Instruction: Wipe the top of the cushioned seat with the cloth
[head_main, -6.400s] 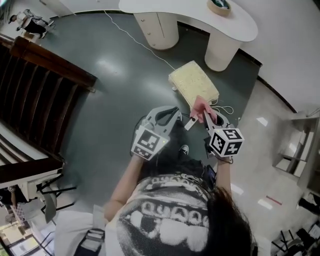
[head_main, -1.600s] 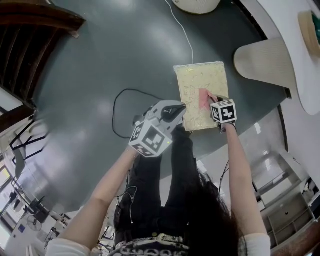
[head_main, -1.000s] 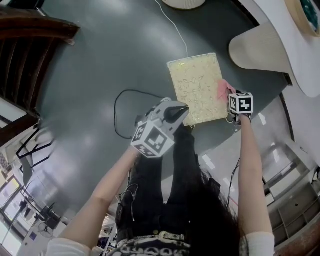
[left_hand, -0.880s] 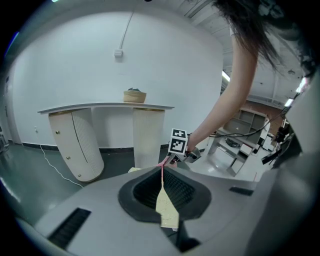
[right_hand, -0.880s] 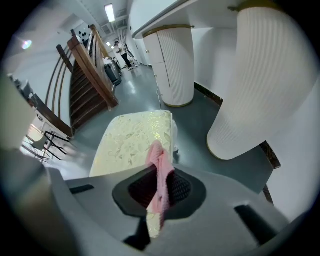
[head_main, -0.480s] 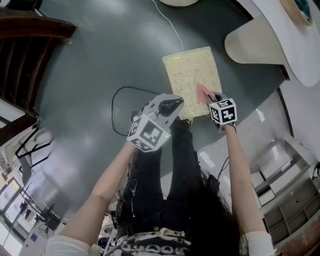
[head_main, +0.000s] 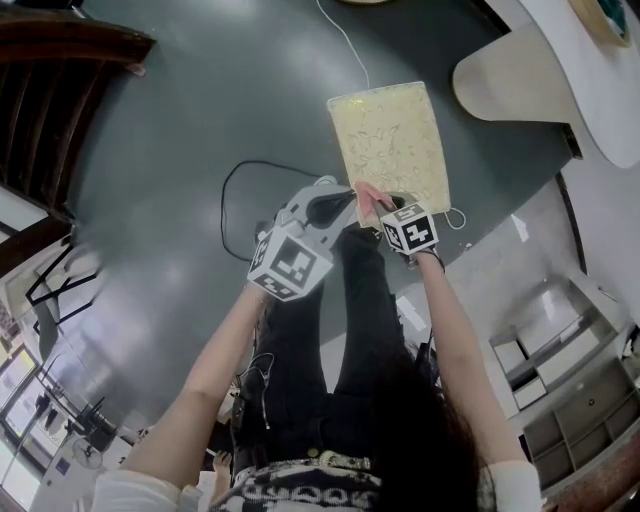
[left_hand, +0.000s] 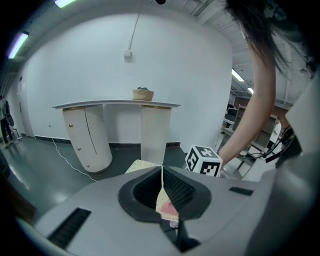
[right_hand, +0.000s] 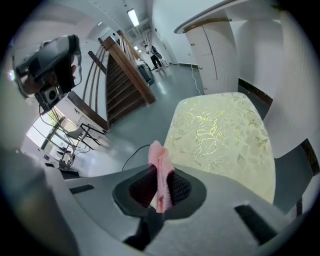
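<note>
Head view first: your right gripper (head_main: 378, 200) is clamped on the pink cloth (head_main: 367, 191), right at the near edge of the cushioned seat (head_main: 390, 135). The cloth sits over the near-left corner, but from this height it's hard to say whether it's pressing on the fabric or just off it. The rest of the seat lies open beyond it, with no marks to show which parts have been wiped. I'd judge the wipe is under way rather than finished. Your left gripper (head_main: 330, 203) hangs just beside the right one, off the seat's near-left corner. A black cable (head_main: 235, 190) loops on the floor to the left and a white cord (head_main: 345, 40) runs away past the far end. Neither crosses the seat.

Left gripper view: jaws pressed together, nothing between them. This one's idle. Ahead stands the white table (left_hand: 117, 105) with a bowl (left_hand: 143, 94) on top.

Right gripper view: the cloth stands up out of the closed jaws, and the seat spreads ahead and to the right, bare. The table's leg stands close on its right side, so mind that edge. The wooden stairs (right_hand: 120, 75) are well apart on the left.
</note>
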